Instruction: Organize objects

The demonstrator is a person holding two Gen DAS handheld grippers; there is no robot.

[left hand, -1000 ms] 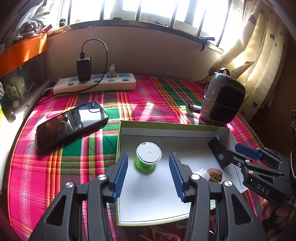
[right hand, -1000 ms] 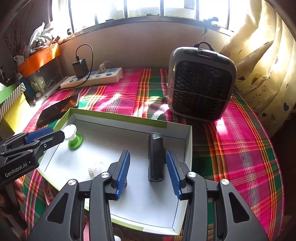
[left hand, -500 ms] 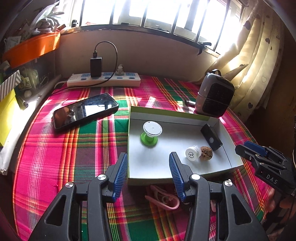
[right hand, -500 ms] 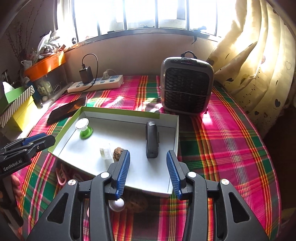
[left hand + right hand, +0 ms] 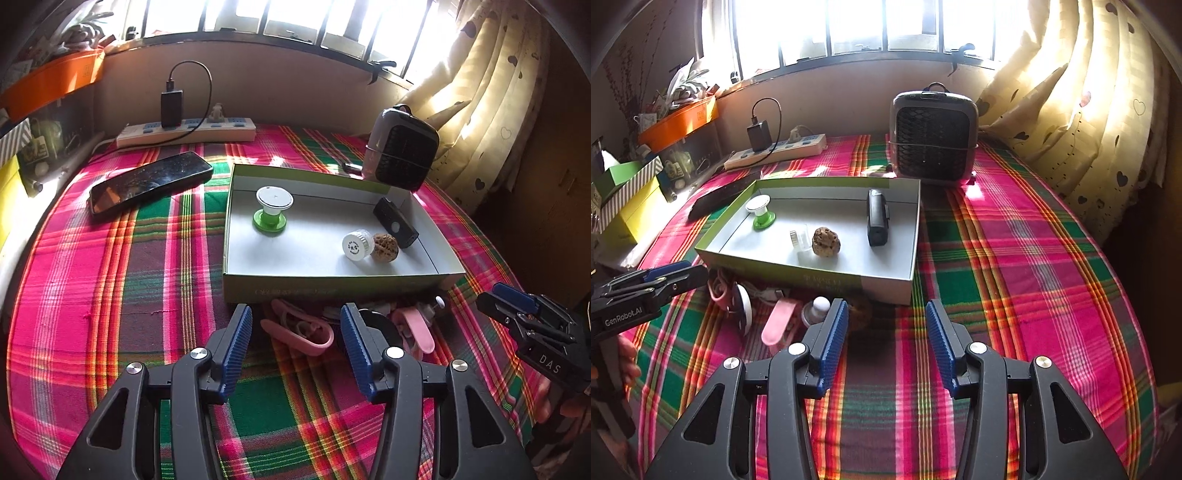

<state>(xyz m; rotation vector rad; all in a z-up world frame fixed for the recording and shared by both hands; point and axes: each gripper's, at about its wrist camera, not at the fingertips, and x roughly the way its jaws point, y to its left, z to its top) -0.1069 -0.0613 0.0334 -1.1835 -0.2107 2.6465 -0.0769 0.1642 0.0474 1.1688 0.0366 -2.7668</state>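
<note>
Both tools hang over the plaid-covered counter (image 5: 1015, 266) on the near side of the shallow box (image 5: 332, 286), whose near wall lies just ahead of each. The left tool (image 5: 295, 350) stands wide with nothing between its blue pads, its jaws having just been opening; the right tool (image 5: 886, 343) is moderately open and empty too, and has likewise just opened a little. Ahead and to the right of the right tool runs a broad bare stretch of cloth out to the curtain (image 5: 1089, 110); to the left of the left tool the cloth is open up to the phone (image 5: 151, 181). In the box lie four things: one green-footed spool (image 5: 271, 210), one white-capped vial (image 5: 356, 245), one walnut (image 5: 385, 247) touching the vial, and one black rectangular device (image 5: 395, 223) beside the right wall. Between the box's near wall and the tools sits a loose heap: at least two pink clips (image 5: 299, 334), a white-knobbed piece (image 5: 820, 306), and a brown lump (image 5: 858, 314) that only the right view shows. One heater (image 5: 934, 136) stands beyond the box and one power strip (image 5: 186, 133) lies along the far wall. The left view shows the vial's printed cap; the right view shows its clear side.
</note>
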